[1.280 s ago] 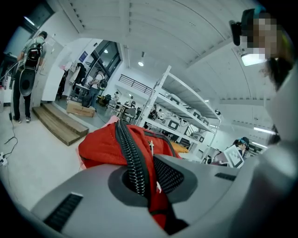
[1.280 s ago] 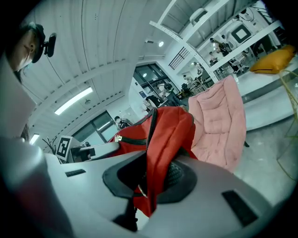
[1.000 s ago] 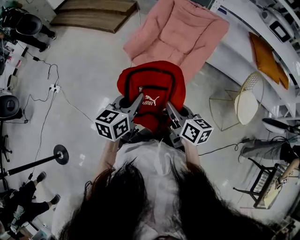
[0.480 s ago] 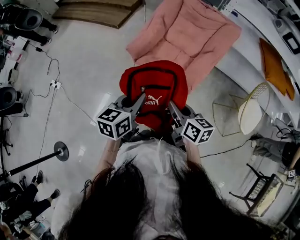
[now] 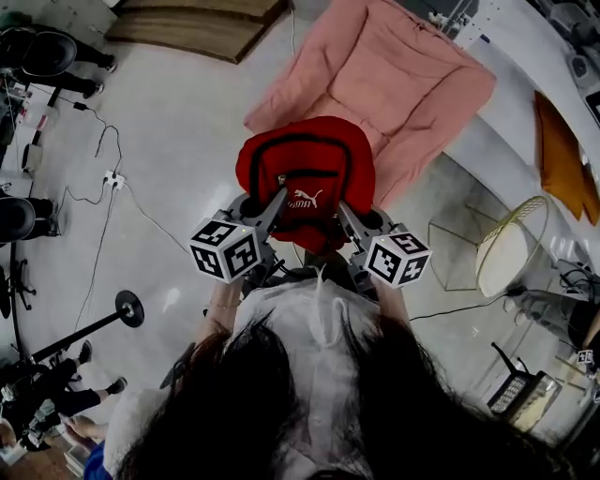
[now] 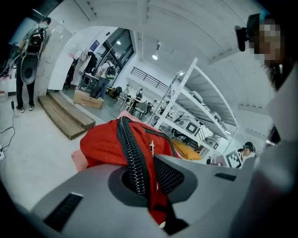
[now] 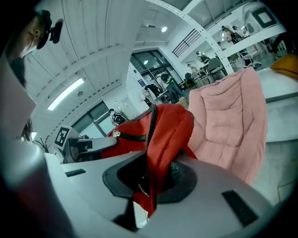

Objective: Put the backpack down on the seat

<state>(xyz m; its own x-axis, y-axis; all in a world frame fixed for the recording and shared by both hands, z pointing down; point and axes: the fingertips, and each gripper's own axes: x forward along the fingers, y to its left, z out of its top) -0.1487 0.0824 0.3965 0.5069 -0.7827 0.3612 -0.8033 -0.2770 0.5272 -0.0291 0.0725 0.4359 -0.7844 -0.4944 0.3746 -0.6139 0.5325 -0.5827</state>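
Setting: open lab or studio hall, not a home.
Floor: glossy pale floor [image 5: 178, 131]; cabled power strip [image 5: 112, 176]; stand base [image 5: 128, 307].
Fittings: white shelving racks [image 6: 186, 111]; ceiling strip light [image 7: 65, 94].
Furnishing: pink padded seat [image 5: 394, 84]; wooden platform [image 5: 192, 23].

On your red woven-cloth backpack [image 5: 305, 159], note matt, coarse weave w/ black toothed zip [image 6: 131, 155]. Your grey plastic left gripper [image 6: 149, 186]: smooth, matt. The pink padded cloth armchair [image 5: 394, 84]: soft, quilted. The pale floor [image 5: 178, 169]: glossy. The brown wooden platform [image 5: 187, 23]: matt.
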